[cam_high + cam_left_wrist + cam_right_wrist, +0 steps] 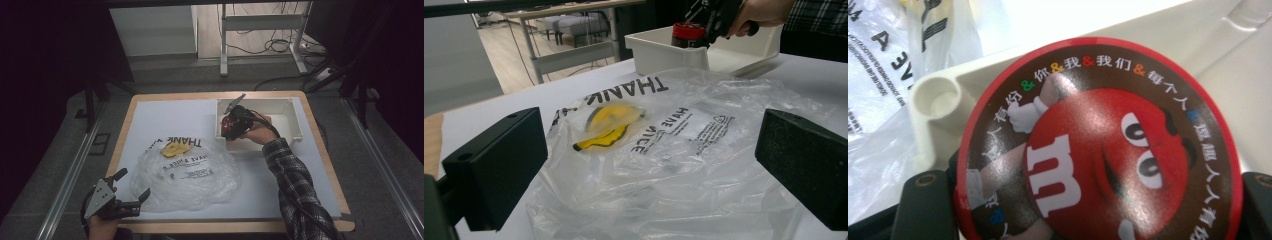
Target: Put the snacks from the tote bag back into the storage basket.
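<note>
Fingers of the right gripper (230, 126) are pressing both sides of a round red candy tin (1098, 145), holding it at the near-left corner of the white bin (295, 131). Left gripper (131, 186) is sitting with jaws spread wide and empty at the table's (122, 131) near-left corner, just before the clear plastic bag (187, 172) with its yellow item (606, 125).

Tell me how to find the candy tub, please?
Look at the white bin at the table's far right. At its near left corner, the right claw is shut on the tub. It is round with a red lid showing a red candy face with a white "m", unlike the flat clear bag beside the bin.
</note>
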The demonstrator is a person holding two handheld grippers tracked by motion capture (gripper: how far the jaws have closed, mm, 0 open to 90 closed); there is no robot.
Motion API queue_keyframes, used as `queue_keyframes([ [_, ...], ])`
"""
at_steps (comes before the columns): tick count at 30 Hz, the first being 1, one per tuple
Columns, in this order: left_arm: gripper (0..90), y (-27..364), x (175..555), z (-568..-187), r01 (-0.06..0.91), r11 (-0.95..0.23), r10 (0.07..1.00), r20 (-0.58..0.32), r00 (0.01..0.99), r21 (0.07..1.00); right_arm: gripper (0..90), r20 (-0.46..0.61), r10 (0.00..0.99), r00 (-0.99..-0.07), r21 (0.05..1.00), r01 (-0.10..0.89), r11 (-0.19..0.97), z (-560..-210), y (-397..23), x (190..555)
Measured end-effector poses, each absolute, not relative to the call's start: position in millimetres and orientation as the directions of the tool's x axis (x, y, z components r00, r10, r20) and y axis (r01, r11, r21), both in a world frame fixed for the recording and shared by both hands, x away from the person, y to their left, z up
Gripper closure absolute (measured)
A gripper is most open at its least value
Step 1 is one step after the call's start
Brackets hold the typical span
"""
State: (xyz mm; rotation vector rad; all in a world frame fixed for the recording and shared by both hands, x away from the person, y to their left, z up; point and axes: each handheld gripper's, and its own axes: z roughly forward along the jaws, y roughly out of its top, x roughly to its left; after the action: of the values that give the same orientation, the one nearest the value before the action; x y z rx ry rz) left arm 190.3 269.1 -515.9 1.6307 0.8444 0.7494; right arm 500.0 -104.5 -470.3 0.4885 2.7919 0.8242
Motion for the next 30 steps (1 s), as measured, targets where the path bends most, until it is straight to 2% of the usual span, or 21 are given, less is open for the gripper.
queue_keyframes([
  [30, 0.3, 270.3, 187.9, -515.9, 0.145, -0.145, 0.838, 0.044, 0.544, 0.979, 25.5, -0.083, 0.328, -0.941, 0.534, 0.236, 0.812, -496.1, -94.5, 530.3],
])
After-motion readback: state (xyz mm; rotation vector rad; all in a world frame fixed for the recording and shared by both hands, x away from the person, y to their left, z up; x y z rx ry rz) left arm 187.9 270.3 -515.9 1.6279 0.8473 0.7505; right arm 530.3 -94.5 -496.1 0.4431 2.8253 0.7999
